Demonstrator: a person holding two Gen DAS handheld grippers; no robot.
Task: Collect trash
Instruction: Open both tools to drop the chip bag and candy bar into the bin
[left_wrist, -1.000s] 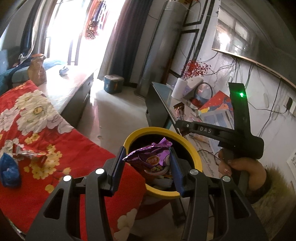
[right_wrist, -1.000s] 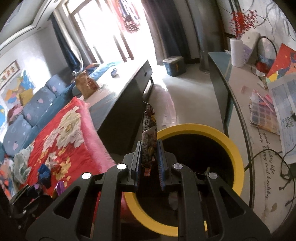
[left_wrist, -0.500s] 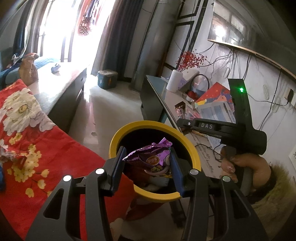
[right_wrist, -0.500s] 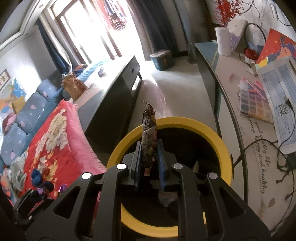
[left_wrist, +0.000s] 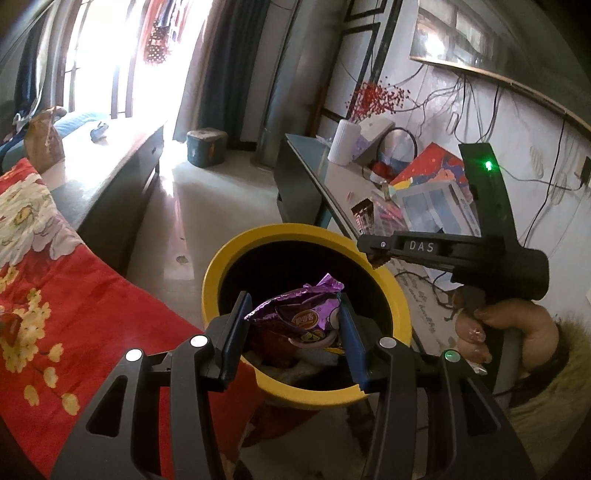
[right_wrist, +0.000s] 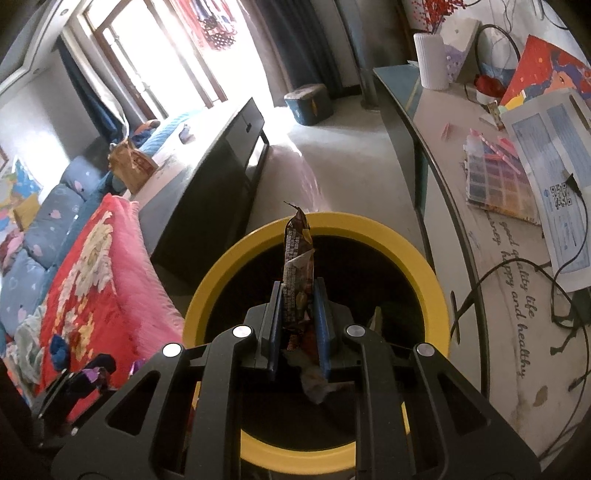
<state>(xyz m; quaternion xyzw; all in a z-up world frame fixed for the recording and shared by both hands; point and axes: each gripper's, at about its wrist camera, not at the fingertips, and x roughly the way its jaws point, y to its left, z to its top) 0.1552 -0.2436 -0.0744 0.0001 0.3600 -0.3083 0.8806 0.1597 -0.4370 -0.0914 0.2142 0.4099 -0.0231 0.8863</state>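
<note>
Left gripper (left_wrist: 291, 332) grasps the purple snack bag (left_wrist: 301, 314) over the yellow-rimmed bin (left_wrist: 221, 266); right gripper (right_wrist: 298, 321) pinches a brown wrapper (right_wrist: 297, 258) upright above the same bin (right_wrist: 424, 266), rim's 12 o'clock edge behind it. Drop step: you likely just release both.

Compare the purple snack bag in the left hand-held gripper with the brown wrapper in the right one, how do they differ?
The purple snack bag is wide and puffy; the brown wrapper is narrow and flat. The left hand-held gripper spreads its jaws wide around the bag, while the right hand-held gripper pinches the wrapper nearly closed, with it sticking up past the fingertips. Both are held over the yellow-rimmed bin.
</note>
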